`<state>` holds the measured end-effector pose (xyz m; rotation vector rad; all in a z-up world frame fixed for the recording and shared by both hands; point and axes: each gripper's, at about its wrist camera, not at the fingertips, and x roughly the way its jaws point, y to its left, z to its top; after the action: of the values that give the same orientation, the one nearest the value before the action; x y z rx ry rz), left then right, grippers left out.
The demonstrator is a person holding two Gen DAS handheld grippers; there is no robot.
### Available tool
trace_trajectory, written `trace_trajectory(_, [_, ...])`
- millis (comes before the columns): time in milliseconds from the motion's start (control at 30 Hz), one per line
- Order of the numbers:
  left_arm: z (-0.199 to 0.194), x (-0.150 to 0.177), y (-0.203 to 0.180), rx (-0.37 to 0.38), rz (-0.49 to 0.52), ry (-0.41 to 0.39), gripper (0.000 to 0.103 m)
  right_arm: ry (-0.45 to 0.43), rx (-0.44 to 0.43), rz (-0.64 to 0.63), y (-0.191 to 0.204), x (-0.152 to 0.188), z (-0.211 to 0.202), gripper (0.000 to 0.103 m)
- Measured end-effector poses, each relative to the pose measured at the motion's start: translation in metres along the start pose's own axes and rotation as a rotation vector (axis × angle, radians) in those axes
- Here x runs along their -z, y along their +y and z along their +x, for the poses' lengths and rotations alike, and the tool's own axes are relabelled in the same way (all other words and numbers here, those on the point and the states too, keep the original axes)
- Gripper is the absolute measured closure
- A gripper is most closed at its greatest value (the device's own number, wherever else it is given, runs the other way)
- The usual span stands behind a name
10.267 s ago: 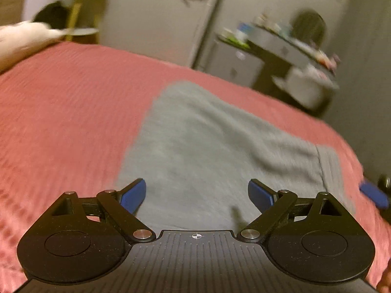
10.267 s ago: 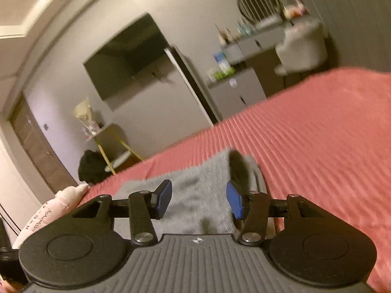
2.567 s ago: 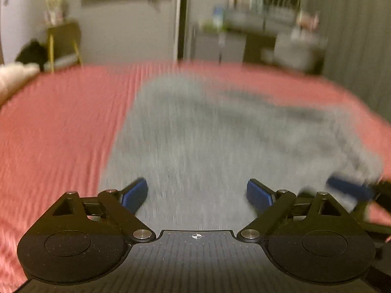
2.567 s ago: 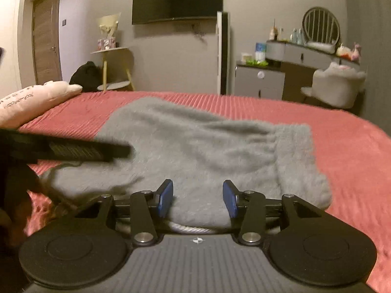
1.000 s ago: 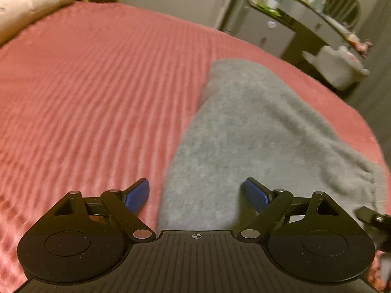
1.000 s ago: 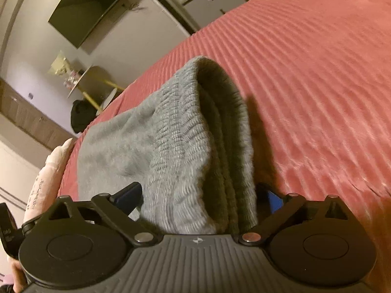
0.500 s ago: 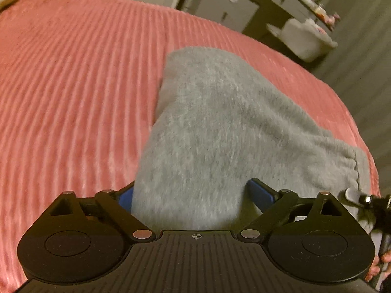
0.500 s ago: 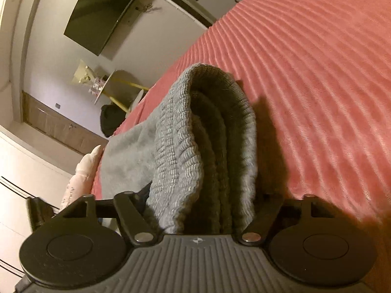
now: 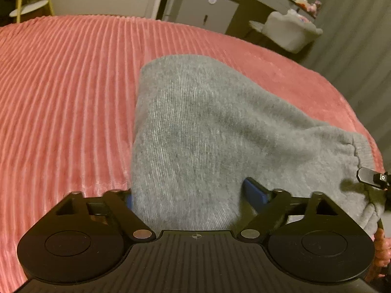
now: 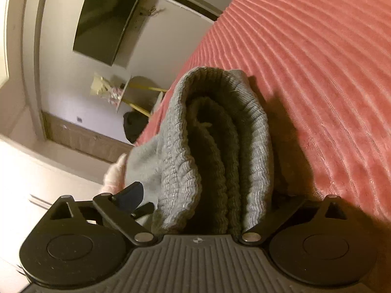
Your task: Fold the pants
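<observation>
The grey knit pants [image 9: 210, 127] lie folded on the pink ribbed bedspread [image 9: 63, 92]. My left gripper [image 9: 193, 195] has its jaws wide apart around the near folded end of the pants, with cloth bulging between the blue pads. In the right wrist view the ribbed waistband end [image 10: 220, 151] stands bunched in thick layers between the jaws of my right gripper [image 10: 207, 200], which look spread around it. The right gripper's tip [image 9: 371, 178] shows at the left wrist view's right edge, by the waistband.
A dresser [image 9: 207, 9] and a white chair [image 9: 290, 31] stand past the bed's far edge. A wall television [image 10: 107, 22], a small yellow-legged table [image 10: 139, 90] and a pale pillow [image 10: 114, 173] show in the right wrist view.
Both grippers have pushed further onto the pants. The waistband layers have lifted and bunched higher between the right jaws, and the right camera has tilted more.
</observation>
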<state>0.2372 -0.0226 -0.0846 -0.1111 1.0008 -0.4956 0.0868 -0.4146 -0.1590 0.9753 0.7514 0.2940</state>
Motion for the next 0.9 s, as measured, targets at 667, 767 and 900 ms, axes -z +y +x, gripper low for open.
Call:
trace_trajectory(667, [-0.029, -0.04, -0.044, -0.023, -0.009, -0.237, 0.081, -0.336, 0.0, -0.169, 0.052, -0.015, -0.024, 0.052])
trace_trajectory(767, [-0.019, -0.054, -0.06, -0.022, 0.025, -0.254, 0.08, -0.383, 0.02, -0.163, 0.047, -0.022, -0.029, 0.052])
trace_trajectory(900, [0.0, -0.064, -0.078, -0.045, 0.038, -0.26, 0.075, -0.429, 0.056, -0.167, 0.036, -0.03, -0.033, 0.051])
